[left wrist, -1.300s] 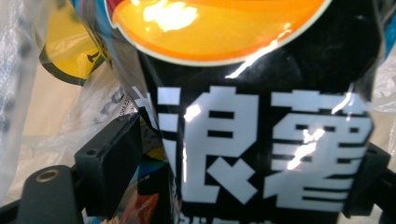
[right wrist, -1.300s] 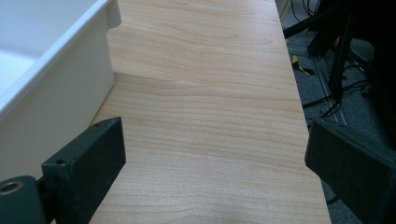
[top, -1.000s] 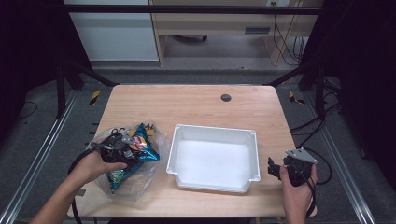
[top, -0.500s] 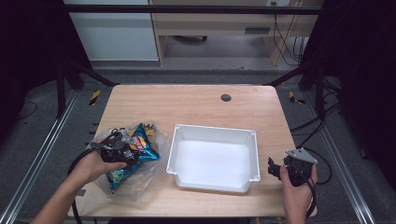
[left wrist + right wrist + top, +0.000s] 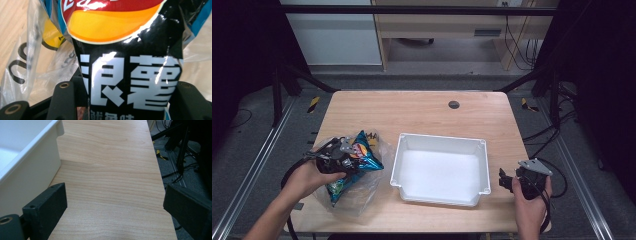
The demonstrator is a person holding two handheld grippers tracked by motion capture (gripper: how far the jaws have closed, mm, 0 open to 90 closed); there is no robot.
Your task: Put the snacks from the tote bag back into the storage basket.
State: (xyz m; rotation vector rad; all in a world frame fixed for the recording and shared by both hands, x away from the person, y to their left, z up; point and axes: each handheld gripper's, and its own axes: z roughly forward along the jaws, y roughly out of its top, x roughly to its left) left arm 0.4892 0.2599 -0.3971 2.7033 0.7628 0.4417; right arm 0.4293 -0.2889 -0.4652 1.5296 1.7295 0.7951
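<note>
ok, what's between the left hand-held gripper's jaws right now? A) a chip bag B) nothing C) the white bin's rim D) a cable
A: in the left gripper view the jaws press on both sides of the chip bag, and the high view shows the left hand-held gripper on it, left of the bin.

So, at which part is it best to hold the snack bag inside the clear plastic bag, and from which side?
Probably at its flat lower end, coming from the near side, as the left claw does: the snack bag lies with that end toward the person, and its thin, crimped foil fits between the jaws. They have just been closing and now pinch it. The puffed middle would likely slip. The clear plastic bag lies loose around it.
</note>
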